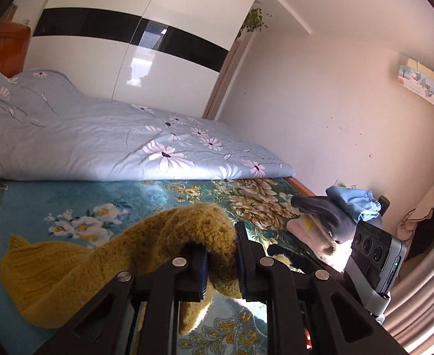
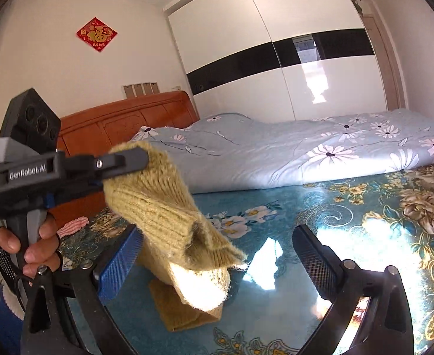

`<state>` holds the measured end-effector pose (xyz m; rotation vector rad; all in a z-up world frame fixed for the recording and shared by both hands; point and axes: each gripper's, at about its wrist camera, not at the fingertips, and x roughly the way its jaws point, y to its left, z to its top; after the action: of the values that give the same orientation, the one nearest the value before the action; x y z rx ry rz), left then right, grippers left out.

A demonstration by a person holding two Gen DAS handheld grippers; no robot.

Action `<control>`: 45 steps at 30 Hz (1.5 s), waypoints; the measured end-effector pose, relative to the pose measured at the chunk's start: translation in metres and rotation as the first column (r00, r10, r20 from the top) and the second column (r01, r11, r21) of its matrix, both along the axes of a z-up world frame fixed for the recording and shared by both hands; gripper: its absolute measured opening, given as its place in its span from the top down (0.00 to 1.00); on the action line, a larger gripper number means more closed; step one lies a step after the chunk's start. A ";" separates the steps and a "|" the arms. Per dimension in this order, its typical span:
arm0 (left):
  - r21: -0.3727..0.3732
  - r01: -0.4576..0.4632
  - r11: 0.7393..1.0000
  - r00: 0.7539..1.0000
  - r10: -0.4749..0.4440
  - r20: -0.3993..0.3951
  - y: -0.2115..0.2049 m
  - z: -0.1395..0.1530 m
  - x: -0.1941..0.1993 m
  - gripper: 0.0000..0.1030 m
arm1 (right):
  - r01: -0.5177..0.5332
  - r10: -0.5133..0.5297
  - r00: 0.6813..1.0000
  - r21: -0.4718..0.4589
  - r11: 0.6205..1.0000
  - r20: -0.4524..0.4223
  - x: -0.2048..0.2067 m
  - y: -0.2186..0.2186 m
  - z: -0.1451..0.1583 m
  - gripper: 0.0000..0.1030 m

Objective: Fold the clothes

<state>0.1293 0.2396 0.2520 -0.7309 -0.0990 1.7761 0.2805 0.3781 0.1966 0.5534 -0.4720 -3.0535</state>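
Note:
A mustard-yellow knitted garment [image 1: 69, 269] lies partly on the blue floral bedsheet [image 1: 54, 207]. My left gripper [image 1: 221, 254] is shut on a bunched fold of it and lifts that part off the bed. In the right wrist view the left gripper [image 2: 140, 159] holds the garment [image 2: 163, 216] up, and the rest hangs down to the sheet. My right gripper [image 2: 217, 257] is open and empty, its jaws wide apart just in front of the hanging knit. Its blue pad [image 2: 119, 266] is close to the cloth.
A light blue flowered duvet [image 1: 113, 139] lies bunched along the far side of the bed. Other clothes [image 1: 335, 216] are piled at the bed's right edge. A wooden headboard [image 2: 122, 124], a white wardrobe [image 2: 291, 68] and the wall [image 1: 320, 103] surround the bed.

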 end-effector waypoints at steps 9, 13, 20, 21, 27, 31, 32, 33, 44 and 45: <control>-0.042 -0.048 0.998 0.995 0.052 0.088 -0.012 -0.031 -0.027 0.83 | -0.183 0.177 0.977 0.044 0.982 0.120 -0.058 -0.008 -0.025 0.46; -0.078 -0.092 0.993 0.990 0.100 0.100 -0.024 -0.045 -0.034 0.75 | -0.231 0.232 0.959 -0.024 0.973 0.165 -0.079 -0.007 -0.033 0.86; -0.195 -0.138 0.971 0.982 0.160 0.101 -0.070 -0.107 -0.013 0.56 | -0.112 0.123 0.973 -0.063 0.992 0.197 -0.093 0.019 -0.023 0.91; -0.237 -0.150 0.960 0.982 0.172 0.075 -0.074 -0.119 -0.007 0.56 | -0.092 0.106 0.973 -0.074 0.993 0.206 -0.096 0.026 -0.023 0.91; -0.443 -0.081 0.893 0.996 0.083 -0.015 -0.068 -0.180 0.027 0.56 | 0.006 0.028 0.968 -0.136 0.991 0.248 -0.097 0.059 -0.030 0.91; -0.515 -0.026 0.857 0.998 -0.005 -0.058 -0.049 -0.199 0.037 0.56 | 0.043 0.004 0.965 -0.170 0.984 0.263 -0.094 0.073 -0.032 0.91; -0.528 -0.014 0.849 0.998 -0.020 -0.059 -0.044 -0.203 0.038 0.56 | 0.047 0.002 0.963 -0.175 0.983 0.269 -0.094 0.074 -0.033 0.91; -0.544 -0.010 0.839 0.997 -0.036 -0.073 -0.038 -0.206 0.040 0.56 | 0.048 0.001 0.962 -0.173 0.984 0.274 -0.094 0.074 -0.035 0.91; -0.551 -0.076 0.831 0.989 -0.006 -0.145 -0.028 -0.215 0.048 0.65 | 0.061 -0.047 0.950 -0.036 0.997 0.308 -0.089 0.051 -0.030 0.91; -0.547 -0.086 0.833 0.990 0.010 -0.140 -0.029 -0.214 0.046 0.73 | 0.060 -0.051 0.951 -0.019 0.998 0.305 -0.088 0.048 -0.028 0.91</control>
<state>0.1756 0.2101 0.0376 -1.0229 0.5154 1.9130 0.1928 0.4260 0.1683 1.0356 -0.5412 -3.0167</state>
